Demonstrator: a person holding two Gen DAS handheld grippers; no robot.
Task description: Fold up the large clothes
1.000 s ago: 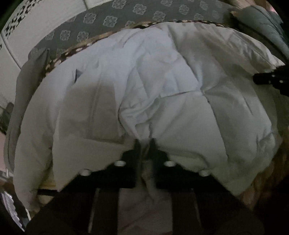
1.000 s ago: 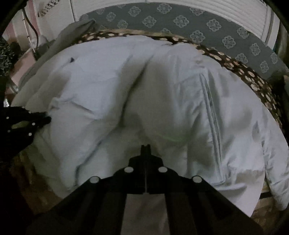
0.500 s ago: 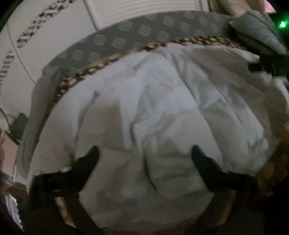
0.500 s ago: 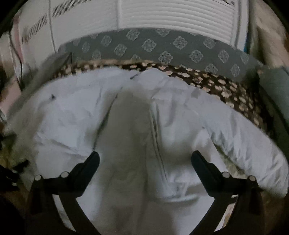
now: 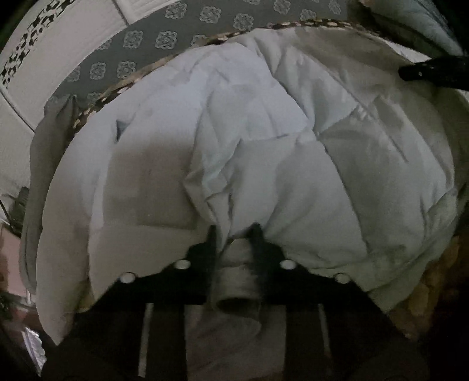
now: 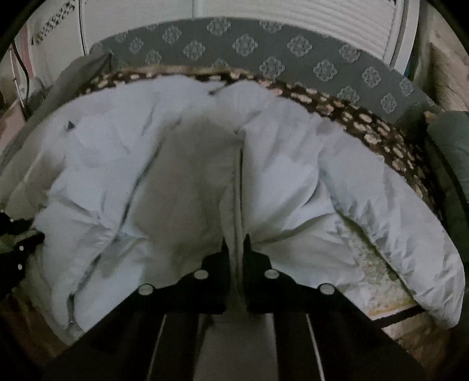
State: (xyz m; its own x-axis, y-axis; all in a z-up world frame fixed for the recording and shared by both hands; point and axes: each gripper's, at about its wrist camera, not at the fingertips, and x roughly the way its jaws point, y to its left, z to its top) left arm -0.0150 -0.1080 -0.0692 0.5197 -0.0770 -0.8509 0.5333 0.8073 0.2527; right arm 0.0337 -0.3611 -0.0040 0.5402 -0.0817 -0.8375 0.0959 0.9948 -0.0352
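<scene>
A big, pale blue-white puffy jacket (image 5: 263, 132) lies spread over a bed and fills both views. In the left wrist view my left gripper (image 5: 234, 231) sits at the jacket's near edge. Its jaws are closing and a bunched roll of the fabric is squeezed between the pads. The right gripper (image 5: 425, 71) shows there as a dark tip at the upper right. In the right wrist view my right gripper (image 6: 236, 240) is shut on a thin fold of the jacket (image 6: 293, 175) next to a long seam. The left gripper (image 6: 26, 243) is at the far left edge.
A brown spotted blanket (image 6: 366, 123) and a grey patterned cloth (image 6: 246, 44) run along the far side, below white slatted panels (image 6: 293, 11). A grey garment (image 5: 49, 140) hangs at the left, a grey-green cushion (image 6: 451, 140) lies at the right. Cream bedding (image 6: 372, 275) shows under the jacket's right sleeve.
Half a second ago both grippers stood wide open over the jacket. Both have since closed on folds of it. The right one has shifted sideways to a new spot by the seam.
</scene>
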